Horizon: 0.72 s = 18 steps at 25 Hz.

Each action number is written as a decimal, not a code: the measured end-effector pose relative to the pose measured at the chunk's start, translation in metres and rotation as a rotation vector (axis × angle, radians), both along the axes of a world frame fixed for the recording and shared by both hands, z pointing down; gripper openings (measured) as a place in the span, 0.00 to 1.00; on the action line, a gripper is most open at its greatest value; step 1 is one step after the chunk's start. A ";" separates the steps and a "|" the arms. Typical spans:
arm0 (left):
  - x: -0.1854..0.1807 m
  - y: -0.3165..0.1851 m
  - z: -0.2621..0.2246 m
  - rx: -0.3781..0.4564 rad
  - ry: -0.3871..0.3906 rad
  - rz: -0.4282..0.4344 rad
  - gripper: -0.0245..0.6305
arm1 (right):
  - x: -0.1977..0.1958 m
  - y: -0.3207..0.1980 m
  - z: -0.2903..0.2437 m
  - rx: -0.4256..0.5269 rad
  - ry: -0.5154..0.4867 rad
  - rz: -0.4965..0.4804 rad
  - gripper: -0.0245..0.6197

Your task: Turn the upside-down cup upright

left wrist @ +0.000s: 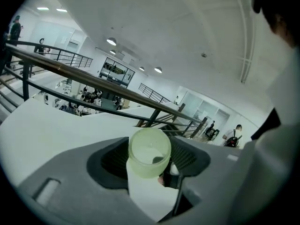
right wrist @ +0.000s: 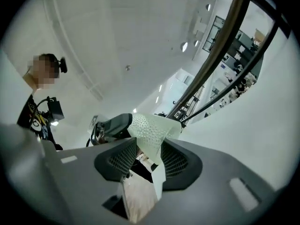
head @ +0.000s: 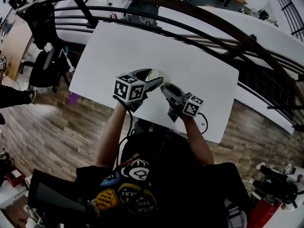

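Cup (left wrist: 149, 151) first: it is pale green and translucent, and it sits between the jaws of the left gripper (left wrist: 151, 165). Both ribbed pads clamp its sides. One round end faces that gripper's camera, and I cannot tell whether it is the mouth or the base.

In the right gripper view, the right gripper (right wrist: 149, 161) has its jaws drawn in narrow on the cup's dotted wall. The wall wedges down between the two pads and touches both. Part of the left gripper shows against the cup's far side there.

From the head view I see the two grippers meeting tip to tip over the white table (head: 114, 46), towards its near edge, with the cup between them. A dark railing (head: 199, 18) curves beyond the table, and a wooden floor (head: 61, 127) lies below it.
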<state>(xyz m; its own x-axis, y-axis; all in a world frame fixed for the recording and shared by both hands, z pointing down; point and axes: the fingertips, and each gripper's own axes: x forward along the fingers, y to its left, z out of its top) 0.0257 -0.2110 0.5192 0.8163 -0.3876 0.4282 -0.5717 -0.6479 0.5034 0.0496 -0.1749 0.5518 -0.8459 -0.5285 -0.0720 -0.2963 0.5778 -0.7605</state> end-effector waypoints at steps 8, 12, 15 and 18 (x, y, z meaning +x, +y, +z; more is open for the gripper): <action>-0.014 -0.015 0.000 0.022 0.050 -0.052 0.47 | 0.000 -0.002 -0.011 0.004 -0.083 -0.053 0.12; -0.029 -0.021 0.028 0.132 -0.220 -0.063 0.39 | 0.004 -0.009 0.000 0.003 0.039 -0.027 0.06; -0.028 -0.016 0.038 0.131 -0.266 -0.060 0.36 | 0.003 -0.009 0.011 0.025 0.151 -0.067 0.06; -0.029 -0.012 0.047 0.126 -0.296 -0.070 0.35 | 0.001 -0.013 0.029 0.022 0.304 -0.100 0.06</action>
<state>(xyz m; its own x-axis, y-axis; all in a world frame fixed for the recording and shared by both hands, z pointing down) -0.0034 -0.2229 0.5662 0.6331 -0.5035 0.5880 -0.7265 -0.6487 0.2267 0.0502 -0.1874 0.5812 -0.8779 -0.4431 0.1816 -0.4492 0.6307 -0.6327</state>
